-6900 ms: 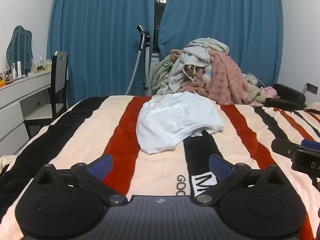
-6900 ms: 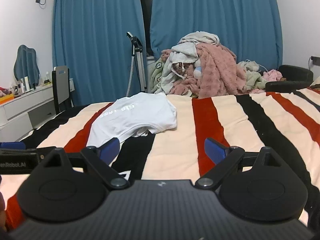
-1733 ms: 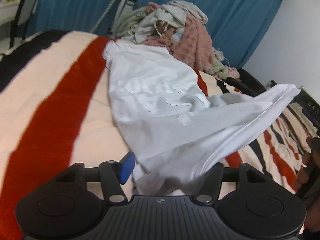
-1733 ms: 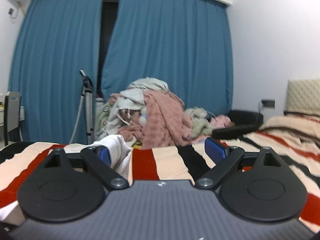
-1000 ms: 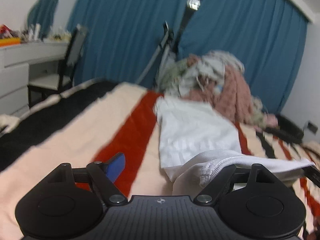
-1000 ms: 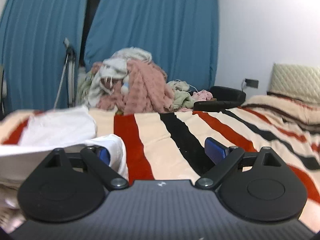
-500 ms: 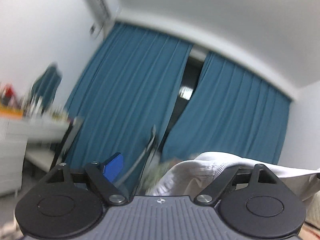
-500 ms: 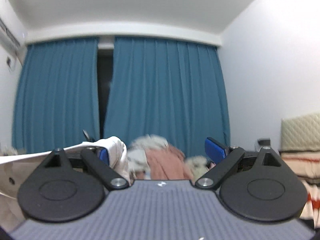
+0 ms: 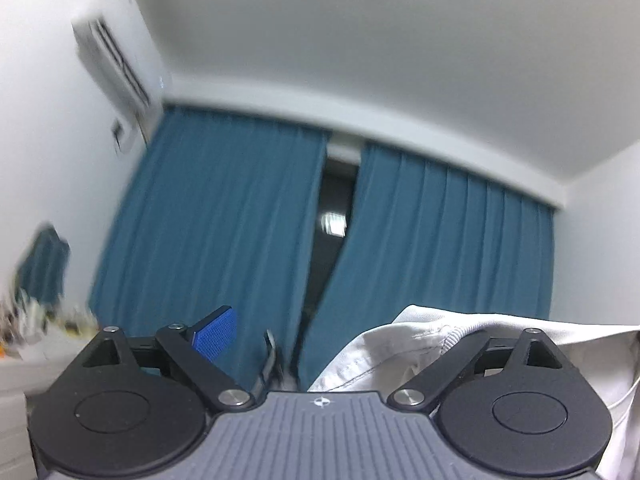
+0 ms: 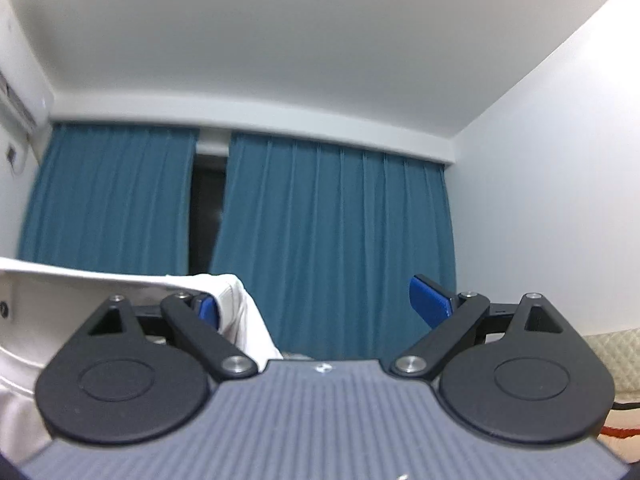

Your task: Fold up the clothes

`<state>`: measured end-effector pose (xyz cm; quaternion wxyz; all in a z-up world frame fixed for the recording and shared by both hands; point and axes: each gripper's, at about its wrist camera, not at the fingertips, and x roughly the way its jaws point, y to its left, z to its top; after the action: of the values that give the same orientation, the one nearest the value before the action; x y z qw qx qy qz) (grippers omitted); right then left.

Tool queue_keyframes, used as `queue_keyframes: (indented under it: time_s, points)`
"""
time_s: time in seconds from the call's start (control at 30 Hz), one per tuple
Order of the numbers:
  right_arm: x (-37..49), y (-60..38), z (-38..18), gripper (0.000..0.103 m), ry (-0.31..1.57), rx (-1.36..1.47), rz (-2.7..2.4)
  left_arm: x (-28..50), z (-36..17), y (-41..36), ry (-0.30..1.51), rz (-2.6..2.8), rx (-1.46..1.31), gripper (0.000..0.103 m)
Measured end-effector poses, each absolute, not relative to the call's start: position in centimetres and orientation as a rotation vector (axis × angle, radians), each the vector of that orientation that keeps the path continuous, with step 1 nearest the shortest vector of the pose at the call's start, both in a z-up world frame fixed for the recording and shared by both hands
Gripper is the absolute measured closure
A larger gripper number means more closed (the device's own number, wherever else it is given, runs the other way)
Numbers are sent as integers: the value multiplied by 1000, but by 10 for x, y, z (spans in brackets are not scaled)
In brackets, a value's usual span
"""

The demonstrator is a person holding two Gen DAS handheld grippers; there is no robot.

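Both cameras, level over the striped bed 6.9 s ago, now tilt steeply up at the blue curtains (image 10: pixel 332 240) and ceiling (image 9: pixel 360 60); bed and laundry pile have left view. The white T-shirt (image 9: pixel 404 352), formerly flat on the bed at 12 o'clock, is lifted: draped over the left gripper (image 9: pixel 336 340) at 3 o'clock and the right gripper (image 10: pixel 320 304) at 9 o'clock.

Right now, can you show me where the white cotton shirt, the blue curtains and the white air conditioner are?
white cotton shirt (image 9: pixel 404 344): left wrist view, bunched hem.
blue curtains (image 10: pixel 336 248): right wrist view, middle of right panel.
white air conditioner (image 9: pixel 114 66): left wrist view, slatted front.
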<state>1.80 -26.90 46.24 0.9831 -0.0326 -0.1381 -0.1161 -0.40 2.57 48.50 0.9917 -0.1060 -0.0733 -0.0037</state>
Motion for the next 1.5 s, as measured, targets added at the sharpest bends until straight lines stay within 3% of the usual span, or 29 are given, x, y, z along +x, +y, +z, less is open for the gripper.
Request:
queue_keyframes:
  time_s: [0.3,0.57,0.73,0.8,0.87,1.03,1.23,1.5]
  points:
    - [252,-292,277,10,59,-35,-246,258,308,-14,175,27,-185,6]
    - [461,-309,95,10,359,16,-242,496,86,-31,482,43,-162,6]
    - [540,-306,-31,10,620,37,-214,599,-48,-13,761,13,-118,9]
    - [561,-305,-65,10,727,31,-187,624,-81,-1,834,2,-84,4]
    - [575,-302,-76,10,802,22,-137,633,-93,-4,877,-33,35,1]
    - [584,-294,-70,10,890,-17,-30,621,-64,-7,996,-148,190,2]
    - [520,-290,-27,10,811,50,25,561,-6,-3,837,-185,153,2]
    - [396,-284,34,10,631,111,42,397,60,8,649,-158,35,2]
